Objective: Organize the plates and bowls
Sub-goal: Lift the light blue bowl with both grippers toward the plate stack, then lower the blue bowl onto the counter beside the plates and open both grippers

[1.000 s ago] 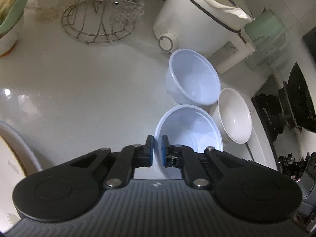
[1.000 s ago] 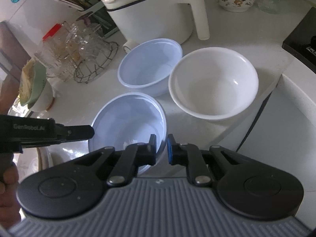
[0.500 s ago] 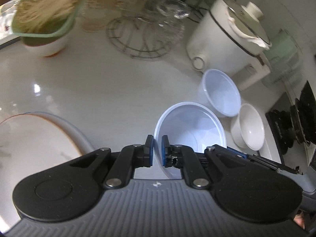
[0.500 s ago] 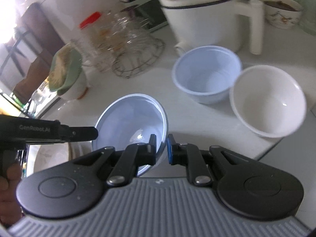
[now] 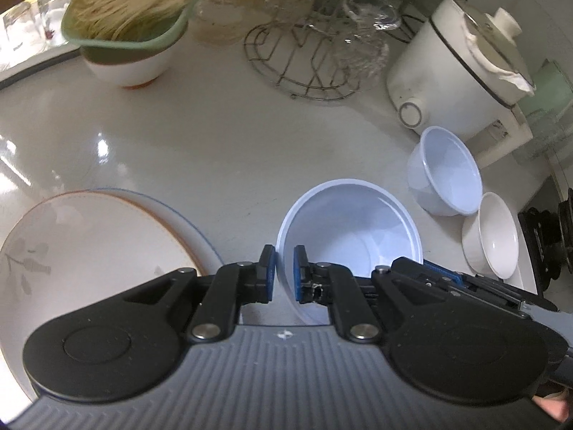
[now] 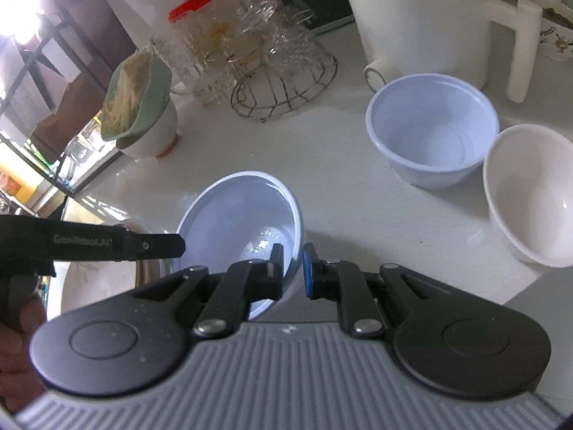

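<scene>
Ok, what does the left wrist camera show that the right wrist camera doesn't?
Only the left wrist view shows the flower-patterned plate clearly, plus the black stove at the right edge. Only the right wrist view shows the red-lidded jar and the person's hand. Both show the held blue bowl, pinched at opposite rims by the left gripper and right gripper, and two more bowls.

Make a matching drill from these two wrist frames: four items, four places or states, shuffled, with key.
Items
1. blue bowl
2. white bowl
3. flowered plate
4. green basket

Places or states
A. holds pale noodles, sits on a white bowl
B. rim pinched by both the left gripper and the right gripper
C. stacked on a larger plate
D. stands next to a second blue bowl, near the white cooker

Pairs: 1-B, 2-D, 3-C, 4-A
</scene>
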The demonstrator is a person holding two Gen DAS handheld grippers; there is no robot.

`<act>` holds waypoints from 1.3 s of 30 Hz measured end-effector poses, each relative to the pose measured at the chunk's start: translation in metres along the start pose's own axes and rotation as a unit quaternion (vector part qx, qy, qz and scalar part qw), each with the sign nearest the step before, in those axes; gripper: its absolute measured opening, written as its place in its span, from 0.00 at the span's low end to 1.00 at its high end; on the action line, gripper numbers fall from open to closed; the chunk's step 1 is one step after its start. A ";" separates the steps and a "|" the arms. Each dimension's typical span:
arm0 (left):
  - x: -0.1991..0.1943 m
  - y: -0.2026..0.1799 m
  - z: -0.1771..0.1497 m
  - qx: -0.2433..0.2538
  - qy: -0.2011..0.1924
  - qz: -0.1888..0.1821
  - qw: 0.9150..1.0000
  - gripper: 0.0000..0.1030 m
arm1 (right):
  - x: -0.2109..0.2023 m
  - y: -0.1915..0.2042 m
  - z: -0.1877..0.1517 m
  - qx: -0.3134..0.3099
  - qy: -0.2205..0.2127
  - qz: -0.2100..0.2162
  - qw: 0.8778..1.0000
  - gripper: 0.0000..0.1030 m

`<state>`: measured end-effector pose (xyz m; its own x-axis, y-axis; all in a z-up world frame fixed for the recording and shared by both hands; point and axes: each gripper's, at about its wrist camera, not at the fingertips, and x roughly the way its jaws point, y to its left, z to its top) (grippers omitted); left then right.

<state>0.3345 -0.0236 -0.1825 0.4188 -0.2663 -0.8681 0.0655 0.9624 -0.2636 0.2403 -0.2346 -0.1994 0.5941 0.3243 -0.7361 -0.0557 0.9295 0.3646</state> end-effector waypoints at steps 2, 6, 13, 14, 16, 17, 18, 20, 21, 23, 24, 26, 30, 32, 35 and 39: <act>0.001 0.003 -0.001 -0.007 0.001 0.000 1.000 0.10 | 0.002 0.001 0.001 -0.001 0.001 0.002 1.000 0.13; 0.005 0.003 -0.003 0.004 0.005 0.013 1.000 0.10 | 0.006 0.004 0.003 -0.006 -0.004 0.004 1.000 0.13; 0.007 0.004 -0.004 0.004 -0.004 0.011 1.000 0.10 | 0.014 0.005 0.000 0.008 -0.006 -0.007 1.000 0.13; 0.006 0.003 -0.004 0.006 -0.004 0.010 1.000 0.10 | 0.014 0.004 -0.001 0.013 -0.005 -0.006 1.000 0.14; 0.004 0.003 -0.004 0.010 -0.007 0.008 1.000 0.10 | 0.014 0.004 -0.002 0.016 -0.006 -0.007 1.000 0.15; 0.003 0.003 -0.004 0.011 -0.008 0.007 1.000 0.10 | 0.013 0.004 -0.003 0.017 -0.008 -0.007 1.000 0.15; 0.002 0.003 -0.003 0.010 -0.008 0.006 1.000 0.12 | 0.012 0.003 -0.003 0.018 -0.011 -0.007 1.000 0.15; 0.000 0.004 -0.001 0.003 -0.007 0.003 1.000 0.21 | 0.009 0.004 -0.003 0.020 -0.020 -0.009 1.000 0.16; -0.002 0.005 -0.001 -0.002 -0.009 -0.002 1.000 0.28 | 0.007 0.004 -0.002 0.019 -0.023 -0.012 0.999 0.16; -0.008 0.009 -0.001 -0.014 -0.012 -0.017 1.000 0.32 | 0.003 0.004 0.000 0.014 -0.027 -0.019 0.999 0.18; -0.011 0.011 0.000 -0.020 -0.013 -0.020 1.000 0.32 | 0.000 0.005 0.002 0.012 -0.031 -0.024 0.999 0.22; -0.018 0.012 0.001 -0.022 -0.018 -0.019 0.999 0.33 | -0.006 0.004 0.004 0.011 -0.041 -0.028 0.999 0.31; -0.038 0.008 0.003 -0.014 -0.038 -0.020 0.999 0.34 | -0.026 0.005 0.010 0.011 -0.064 -0.032 0.997 0.34; -0.051 0.005 0.005 -0.010 -0.049 -0.025 0.998 0.34 | -0.035 0.006 0.013 0.012 -0.074 -0.033 0.997 0.34; -0.072 -0.001 0.007 0.001 -0.067 -0.034 0.997 0.34 | -0.052 0.010 0.018 0.012 -0.089 -0.031 0.995 0.34; -0.095 -0.009 0.008 0.016 -0.087 -0.049 0.995 0.34 | -0.073 0.019 0.024 0.009 -0.111 -0.028 0.993 0.34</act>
<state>0.3012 -0.0067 -0.0940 0.5587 -0.3488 -0.7525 0.1416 0.9341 -0.3278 0.2150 -0.2449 -0.1255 0.7583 0.2241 -0.6122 -0.0052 0.9411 0.3381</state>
